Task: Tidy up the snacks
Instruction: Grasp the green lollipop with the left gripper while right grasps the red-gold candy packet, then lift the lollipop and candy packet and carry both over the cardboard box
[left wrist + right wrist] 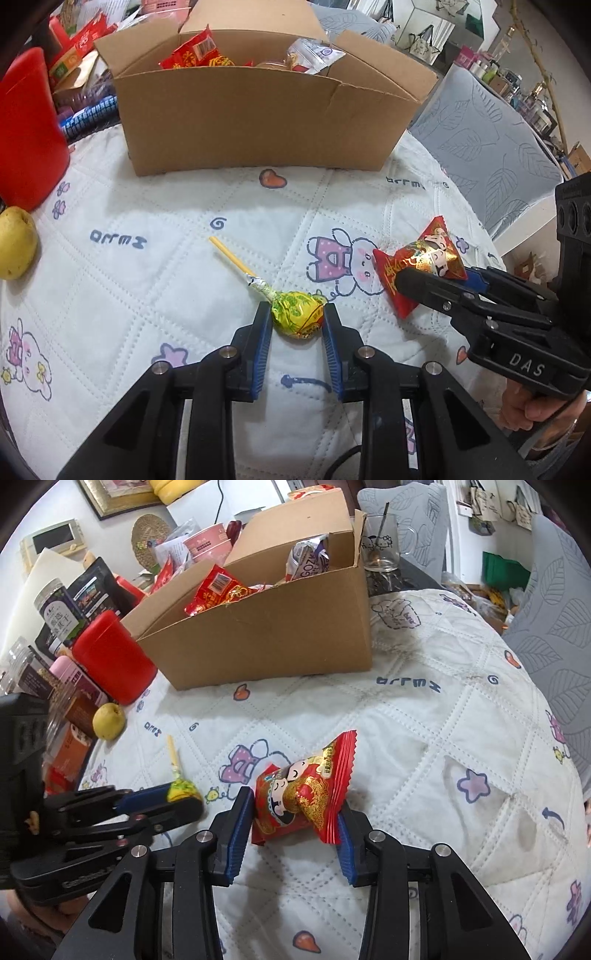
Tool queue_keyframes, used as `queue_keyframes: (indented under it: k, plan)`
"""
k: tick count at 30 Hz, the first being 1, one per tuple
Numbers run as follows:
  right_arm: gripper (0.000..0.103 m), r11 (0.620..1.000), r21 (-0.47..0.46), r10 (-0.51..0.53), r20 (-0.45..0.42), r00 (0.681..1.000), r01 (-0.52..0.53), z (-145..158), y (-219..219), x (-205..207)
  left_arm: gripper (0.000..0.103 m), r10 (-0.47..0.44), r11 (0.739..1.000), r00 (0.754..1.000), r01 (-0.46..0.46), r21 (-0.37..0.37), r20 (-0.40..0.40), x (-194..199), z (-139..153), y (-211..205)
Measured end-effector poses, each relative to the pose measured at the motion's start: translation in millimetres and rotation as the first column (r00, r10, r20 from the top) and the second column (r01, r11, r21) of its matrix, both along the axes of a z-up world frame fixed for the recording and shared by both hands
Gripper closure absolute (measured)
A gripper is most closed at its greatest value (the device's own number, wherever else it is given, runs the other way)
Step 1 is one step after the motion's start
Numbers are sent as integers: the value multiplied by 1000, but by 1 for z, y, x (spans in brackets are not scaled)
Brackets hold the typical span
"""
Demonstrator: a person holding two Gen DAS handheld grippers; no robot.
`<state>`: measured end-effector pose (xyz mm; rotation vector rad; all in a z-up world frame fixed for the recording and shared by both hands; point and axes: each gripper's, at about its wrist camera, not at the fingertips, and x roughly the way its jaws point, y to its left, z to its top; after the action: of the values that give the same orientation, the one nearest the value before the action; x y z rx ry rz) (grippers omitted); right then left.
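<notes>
Left wrist view: we saw the left gripper [297, 317] with its 2 blue pads pinching the green-and-yellow wrapped head of a lollipop [297, 313]. Its yellow stick pointed away to the upper left, over the quilted white cover [147, 295] printed with rabbits and hearts. Whether the sweet was touching the cover or was lifted just clear of it, we could not tell. Beyond it stood an open cardboard box [258, 122], already holding red and clear snack packets. A red canister [29, 129] and a yellow pear [16, 247] sat at the left edge. At the right, the right gripper [424, 280] was clamped on a red snack packet [424, 264], and a hand [532, 410] gripped its handle below.

Right wrist view: we noted the right gripper [295, 812] with its pads closed on the red snack packet [303, 797], 1 pad on each side. The packet carried a cartoon figure and gold pattern and stood tilted between the fingers, above the cover [443, 738]. The cardboard box [266, 638] lay further back, near the red canister [110, 653] and the pear [109, 722]. At the left, the left gripper [184, 799] held the lollipop [181, 789], stick pointing up and away. Jars and packets crowded the far left; a glass mug [384, 542] stood behind the box.
</notes>
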<state>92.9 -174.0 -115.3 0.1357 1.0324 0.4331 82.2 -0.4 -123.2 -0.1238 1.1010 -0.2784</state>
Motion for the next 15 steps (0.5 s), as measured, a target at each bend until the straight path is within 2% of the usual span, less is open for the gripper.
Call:
queue_keyframes:
  k: [9, 15]
  plan:
    - [63, 1000, -5, 2, 3, 1000, -2, -2, 0, -2, 76, -6, 999, 999, 3, 54, 49, 10, -5, -11]
    - [63, 1000, 1, -3, 11, 1000, 3, 0, -2, -5, 76, 24, 999, 998, -26, 32, 55, 13, -8, -12]
